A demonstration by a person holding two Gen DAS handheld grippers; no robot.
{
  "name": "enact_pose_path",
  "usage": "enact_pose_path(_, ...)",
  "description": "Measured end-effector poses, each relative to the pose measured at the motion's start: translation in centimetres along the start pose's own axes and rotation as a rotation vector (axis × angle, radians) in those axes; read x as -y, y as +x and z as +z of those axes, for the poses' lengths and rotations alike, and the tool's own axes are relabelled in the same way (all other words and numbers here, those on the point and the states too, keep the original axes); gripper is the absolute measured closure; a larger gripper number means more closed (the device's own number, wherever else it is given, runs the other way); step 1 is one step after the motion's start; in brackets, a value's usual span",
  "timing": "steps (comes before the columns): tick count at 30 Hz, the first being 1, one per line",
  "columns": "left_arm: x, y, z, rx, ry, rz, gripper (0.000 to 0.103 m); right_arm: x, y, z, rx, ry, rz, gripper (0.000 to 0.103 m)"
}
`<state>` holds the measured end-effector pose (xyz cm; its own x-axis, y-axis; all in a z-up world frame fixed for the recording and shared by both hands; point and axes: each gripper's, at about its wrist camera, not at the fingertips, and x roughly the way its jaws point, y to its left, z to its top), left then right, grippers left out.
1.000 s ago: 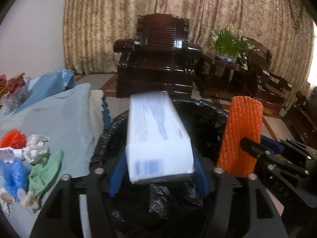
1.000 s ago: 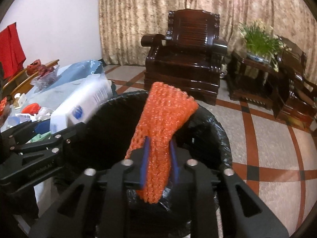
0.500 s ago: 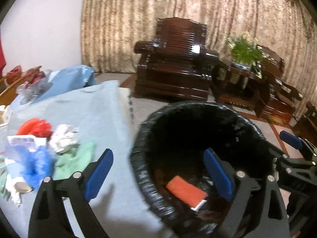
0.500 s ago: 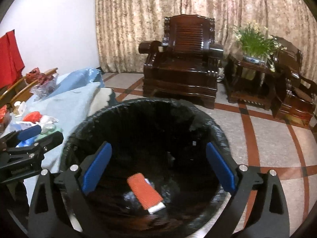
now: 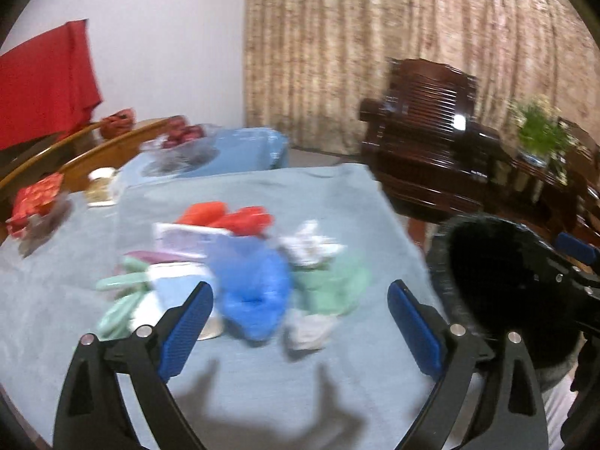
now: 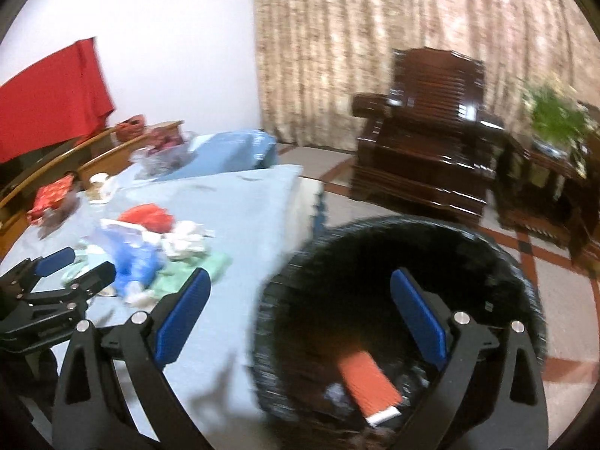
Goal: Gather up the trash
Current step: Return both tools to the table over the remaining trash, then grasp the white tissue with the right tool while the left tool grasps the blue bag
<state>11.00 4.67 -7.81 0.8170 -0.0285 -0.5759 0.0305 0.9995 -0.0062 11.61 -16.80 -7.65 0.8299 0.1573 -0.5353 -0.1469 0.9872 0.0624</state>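
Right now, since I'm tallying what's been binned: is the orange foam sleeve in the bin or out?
In. The orange foam sleeve lies at the bottom of the black-lined bin.

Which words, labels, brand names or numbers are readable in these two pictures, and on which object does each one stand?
None can be read.
White packet in the trash pile: has print, too blurred to read.
Red packet at the table's left edge: pattern only, blurred.

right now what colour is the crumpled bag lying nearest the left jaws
Blue. The crumpled bag shows best in the left wrist view, on the light blue tablecloth.
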Motion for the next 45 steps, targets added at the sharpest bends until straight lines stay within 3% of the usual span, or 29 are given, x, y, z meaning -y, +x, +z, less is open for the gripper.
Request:
enact_pose_path(7,-4.7,-0.3,-0.9,0.014,-0.039,0.093,0.011,-6.0,2.4,0.9,-0.018,-0.072,0.097,0.009)
enact_pose_path(14,-8.0,0.2,-1.8,0.01,-0.062,0.143,0.011,-9.9,6.3,0.4,-0.07,-0.128,0.121,0.01)
enact_pose_path(23,-9.7,2.3,-0.7,0.026,-0.1,0.153,0.011,-11.1,12.6,2.6,-0.102,-0.134,0.122,0.024)
enact_pose_path(30,-11.0,5.1,0.0,0.009,-0.125,0.176,0.014,-11.8,16.5,1.9,-0.174,-0.146,0.145,0.033)
enact_pose_path(36,-11.3,6.1,-0.3,-0.006,-0.131,0.174,0.014,-12.1,18.5,1.3,-0.234,-0.151,0.179,0.052)
enact_pose_path(41,-11.0,6.4,-0.3,-0.013,-0.134,0.154,0.014,-12.3,18.9,1.0,-0.267,-0.165,0.232,0.086)
enact_pose_path(45,-9.6,6.5,-0.2,-0.014,-0.127,0.117,0.014,-12.0,18.0,1.1,-0.248,-0.177,0.247,0.092)
